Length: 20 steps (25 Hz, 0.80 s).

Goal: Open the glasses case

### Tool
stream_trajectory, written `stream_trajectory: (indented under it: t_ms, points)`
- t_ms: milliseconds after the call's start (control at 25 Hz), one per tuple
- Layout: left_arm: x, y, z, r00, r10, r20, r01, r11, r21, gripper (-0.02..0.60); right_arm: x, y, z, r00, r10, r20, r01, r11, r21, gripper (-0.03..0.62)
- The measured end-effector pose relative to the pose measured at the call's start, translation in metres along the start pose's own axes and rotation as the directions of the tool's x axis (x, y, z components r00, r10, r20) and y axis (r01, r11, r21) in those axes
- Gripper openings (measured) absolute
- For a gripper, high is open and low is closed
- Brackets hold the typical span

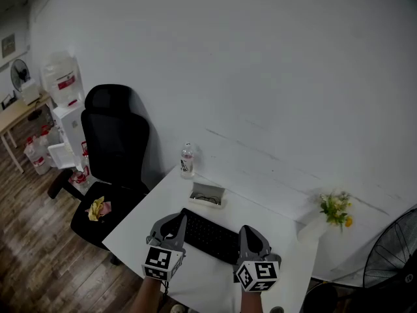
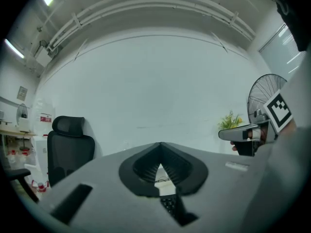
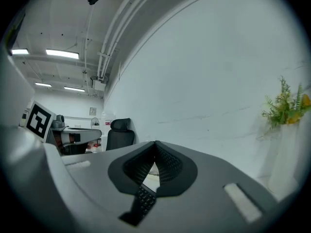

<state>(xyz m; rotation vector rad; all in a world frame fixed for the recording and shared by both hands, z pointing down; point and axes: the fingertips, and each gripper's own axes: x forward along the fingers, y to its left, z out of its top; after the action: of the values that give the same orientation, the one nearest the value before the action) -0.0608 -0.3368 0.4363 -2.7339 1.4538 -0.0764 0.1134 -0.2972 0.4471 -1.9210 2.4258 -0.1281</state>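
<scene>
The glasses case [image 1: 207, 195] lies on the white table [image 1: 140, 223] behind a black keyboard [image 1: 210, 236]; it looks like a pale tray with dark glasses in it. In the head view my left gripper [image 1: 174, 220] hovers over the keyboard's left end and my right gripper [image 1: 248, 232] over its right end, both short of the case. Both point level toward the wall, jaws shut with nothing held. In the left gripper view the case [image 2: 163, 181] shows through the gap under the shut left gripper [image 2: 160, 144]. The right gripper [image 3: 155, 143] is likewise shut above the keyboard [image 3: 143, 198].
A clear bottle [image 1: 187, 160] stands at the table's back left. A white vase of flowers [image 1: 333, 210] sits at the back right by the wall. A black office chair [image 1: 112, 152] stands left of the table, a fan [image 1: 394, 253] to the right.
</scene>
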Motion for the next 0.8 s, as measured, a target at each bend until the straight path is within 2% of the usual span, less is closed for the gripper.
stream_trajectory:
  t_ms: [480,800]
  points:
    - [-0.0082,-0.0029,-0.0019,1.000,-0.003,-0.005,0.003,1.000,0.018,0.008,-0.0064,-0.0031,-0.0018,1.000,-0.027,-0.003,0.027,1.000,-0.005,0.008]
    - [-0.0086,-0.0008,-0.0039,1.000,-0.011,-0.012,0.011,1.000,0.005,0.008,-0.0043,0.0004,-0.0036,1.000,-0.012,-0.015,0.012,1.000,-0.015,0.006]
